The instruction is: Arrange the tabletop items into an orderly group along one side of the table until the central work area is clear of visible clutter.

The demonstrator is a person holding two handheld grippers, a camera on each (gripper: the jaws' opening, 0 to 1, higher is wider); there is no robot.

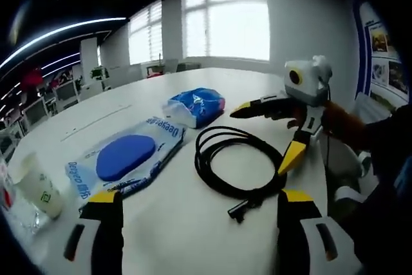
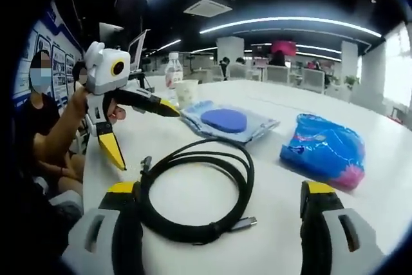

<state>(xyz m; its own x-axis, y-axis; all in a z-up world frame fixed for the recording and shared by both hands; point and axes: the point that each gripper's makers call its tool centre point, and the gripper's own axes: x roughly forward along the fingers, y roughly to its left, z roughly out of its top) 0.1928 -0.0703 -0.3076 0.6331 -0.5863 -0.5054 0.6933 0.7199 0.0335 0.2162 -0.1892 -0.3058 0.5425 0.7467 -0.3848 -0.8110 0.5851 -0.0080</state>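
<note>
A black coiled cable (image 1: 241, 159) (image 2: 196, 191) lies on the white table (image 1: 167, 230) (image 2: 277, 236), in front of both grippers. A crumpled blue bag (image 1: 196, 104) (image 2: 325, 149) sits beyond it, beside a flat wet-wipes pack with a blue lid (image 1: 129, 156) (image 2: 225, 120). My left gripper (image 1: 201, 196) (image 2: 149, 140) is open and holds nothing. My right gripper (image 2: 220, 188) (image 1: 259, 142) is also open, hovering over the coil, with its left jaw above the coil's edge.
A paper cup (image 1: 38, 191) (image 2: 187, 91) and a clear water bottle (image 2: 172, 69) stand near the wipes pack at the table's edge. A person (image 2: 45, 120) sits by the table. Office desks and bright windows lie beyond.
</note>
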